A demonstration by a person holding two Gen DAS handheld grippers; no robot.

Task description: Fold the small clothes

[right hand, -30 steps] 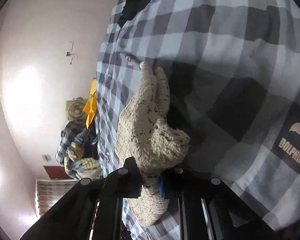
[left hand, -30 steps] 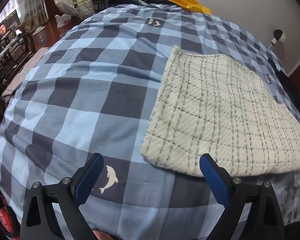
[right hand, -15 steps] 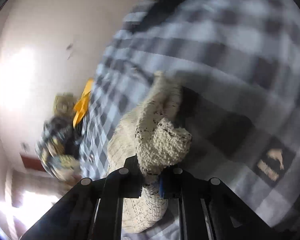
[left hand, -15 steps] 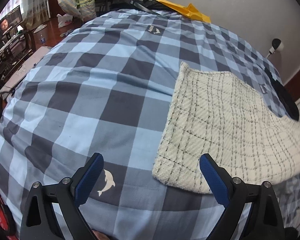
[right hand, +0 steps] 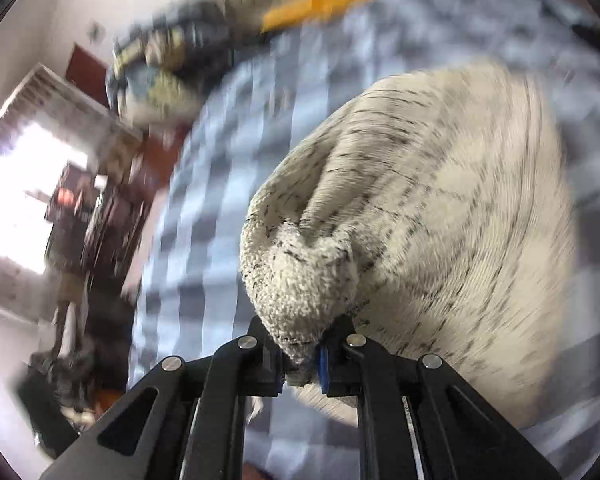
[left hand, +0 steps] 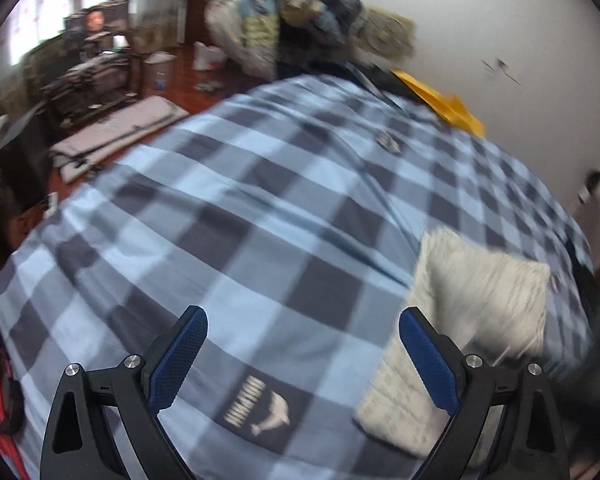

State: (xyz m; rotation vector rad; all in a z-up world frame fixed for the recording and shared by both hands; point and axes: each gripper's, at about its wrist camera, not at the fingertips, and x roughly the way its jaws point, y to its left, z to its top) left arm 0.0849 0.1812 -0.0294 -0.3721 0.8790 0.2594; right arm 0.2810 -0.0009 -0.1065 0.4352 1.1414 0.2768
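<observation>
While the right tongs (right hand: 302, 364) pinch a bunched corner of the cloth (right hand: 440, 208), their jaws just easing apart, and the left tongs (left hand: 302, 354) gape empty over the bed (left hand: 260, 208), the cream, dark-checked, nubbly cloth beyond looks light, limp and best gripped by corners.

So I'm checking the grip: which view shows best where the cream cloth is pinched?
The right wrist view: the cloth bunches between the right hand-held gripper, whose jaws are opening. The left wrist view shows only its blurred folded body on the bed.
</observation>
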